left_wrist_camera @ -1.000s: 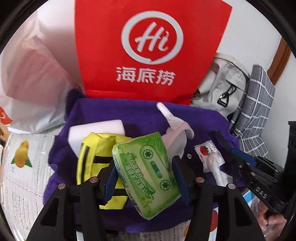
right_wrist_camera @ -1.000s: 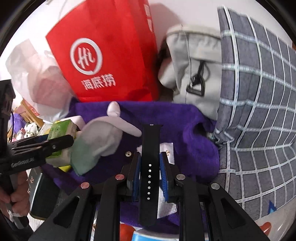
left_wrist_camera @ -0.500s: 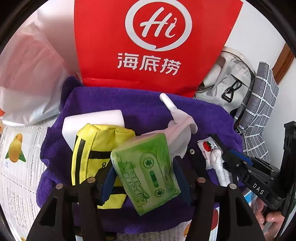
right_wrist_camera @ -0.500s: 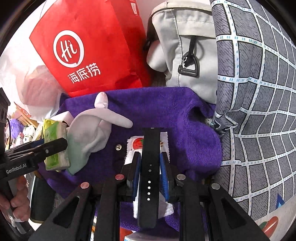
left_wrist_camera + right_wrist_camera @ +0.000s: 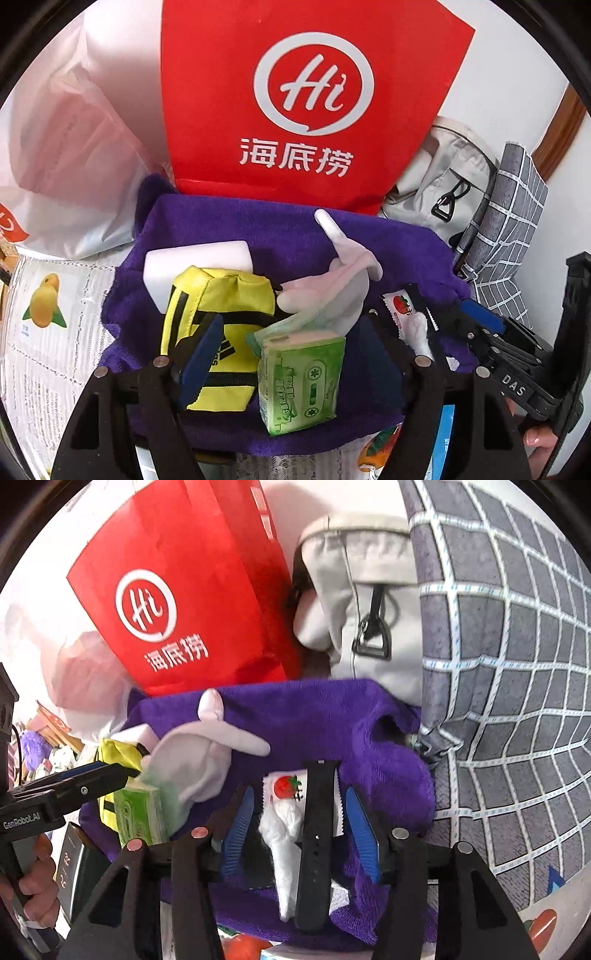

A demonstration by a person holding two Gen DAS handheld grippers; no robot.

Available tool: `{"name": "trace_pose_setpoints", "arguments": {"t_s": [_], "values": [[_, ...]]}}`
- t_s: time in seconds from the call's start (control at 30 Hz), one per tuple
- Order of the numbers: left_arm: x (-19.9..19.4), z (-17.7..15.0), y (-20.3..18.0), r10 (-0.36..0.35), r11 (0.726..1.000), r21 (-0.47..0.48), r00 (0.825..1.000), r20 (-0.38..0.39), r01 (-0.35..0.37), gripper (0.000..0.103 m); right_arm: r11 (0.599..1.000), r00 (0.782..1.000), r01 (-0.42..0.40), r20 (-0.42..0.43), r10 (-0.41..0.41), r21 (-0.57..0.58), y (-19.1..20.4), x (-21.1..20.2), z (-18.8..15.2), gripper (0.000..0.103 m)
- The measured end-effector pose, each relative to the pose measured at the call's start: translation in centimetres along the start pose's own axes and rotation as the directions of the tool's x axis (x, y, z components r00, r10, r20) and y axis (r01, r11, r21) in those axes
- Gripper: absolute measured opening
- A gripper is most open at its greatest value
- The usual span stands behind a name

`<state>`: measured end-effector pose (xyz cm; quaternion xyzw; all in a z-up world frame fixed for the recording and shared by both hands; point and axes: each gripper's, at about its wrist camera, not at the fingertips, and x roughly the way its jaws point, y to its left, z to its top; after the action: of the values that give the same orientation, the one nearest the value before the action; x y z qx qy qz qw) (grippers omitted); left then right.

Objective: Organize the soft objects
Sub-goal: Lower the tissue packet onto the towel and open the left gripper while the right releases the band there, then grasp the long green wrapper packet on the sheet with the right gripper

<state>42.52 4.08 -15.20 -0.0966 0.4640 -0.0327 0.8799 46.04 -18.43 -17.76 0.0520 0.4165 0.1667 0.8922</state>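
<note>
The green tissue pack [image 5: 301,380] lies on the purple towel [image 5: 258,229], leaning against the yellow pouch [image 5: 218,314] and just in front of the white glove [image 5: 332,291]. The left gripper [image 5: 291,365] straddles the pack; its jaws have just been opening and stand clear of it on both sides, so the pack is released. The black watch strap [image 5: 317,834] lies on the same towel across a strawberry-printed sachet [image 5: 284,794]. The right gripper [image 5: 301,834] has likewise just been opening, its blue pads apart from the strap lying between them. A white sponge block [image 5: 195,258] sits behind the pouch, apparently touching it, though the join is hidden. Behind the towel stand a red paper bag [image 5: 306,99], a grey backpack [image 5: 369,602] and a checked cloth [image 5: 509,664].
</note>
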Motion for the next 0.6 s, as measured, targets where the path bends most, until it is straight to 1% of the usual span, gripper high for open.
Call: {"name": "trace_pose_setpoints", "arguments": {"t_s": [0.17, 0.23, 0.33, 0.4, 0.5, 0.53, 0.57, 0.6], "values": [[-1.2, 0.1, 0.3, 0.002, 1.0, -0.016, 1.0, 0.013, -0.002, 0.075, 0.998, 0.999, 0.014, 0.045, -0.011, -0.06, 1.7, -2.5, 0.5, 0.052], [-2.0, 0.1, 0.0, -0.002, 1.0, -0.008, 1.0, 0.03, 0.003, 0.075, 0.998, 0.997, 0.007, 0.082, -0.001, -0.066, 2.5, -4.5, 0.4, 0.052], [-2.7, 0.1, -0.5, 0.003, 1.0, 0.003, 0.999, 0.041, -0.003, 0.075, 0.998, 0.995, -0.019, 0.095, 0.025, -0.067, 2.8, -6.8, -0.5, 0.052], [-3.4, 0.0, -0.8, 0.0, 1.0, 0.011, 0.999, 0.052, 0.0, 0.075, 0.996, 0.994, -0.028, 0.099, 0.036, -0.088, 3.3, -8.7, -1.9, 0.052], [-4.6, -0.1, -1.1, 0.017, 1.0, 0.018, 0.997, 0.074, -0.019, 0.075, 0.994, 0.994, -0.029, 0.105, 0.04, -0.108, 3.7, -11.0, -4.5, 0.051], [-5.1, -0.1, -1.3, 0.017, 1.0, 0.023, 0.996, 0.087, -0.019, 0.075, 0.992, 0.994, -0.024, 0.102, 0.037, -0.12, 4.0, -11.7, -5.4, 0.048], [-5.7, -0.1, -1.5, 0.012, 0.999, 0.031, 0.995, 0.098, -0.015, 0.075, 0.991, 0.995, -0.011, 0.096, 0.023, -0.13, 4.2, -12.5, -6.8, 0.042], [-6.2, -0.2, -1.8, 0.006, 0.999, 0.036, 0.994, 0.108, -0.01, 0.075, 0.991, 0.996, -0.005, 0.089, 0.017, -0.132, 4.4, -12.9, -7.6, 0.04]]}}
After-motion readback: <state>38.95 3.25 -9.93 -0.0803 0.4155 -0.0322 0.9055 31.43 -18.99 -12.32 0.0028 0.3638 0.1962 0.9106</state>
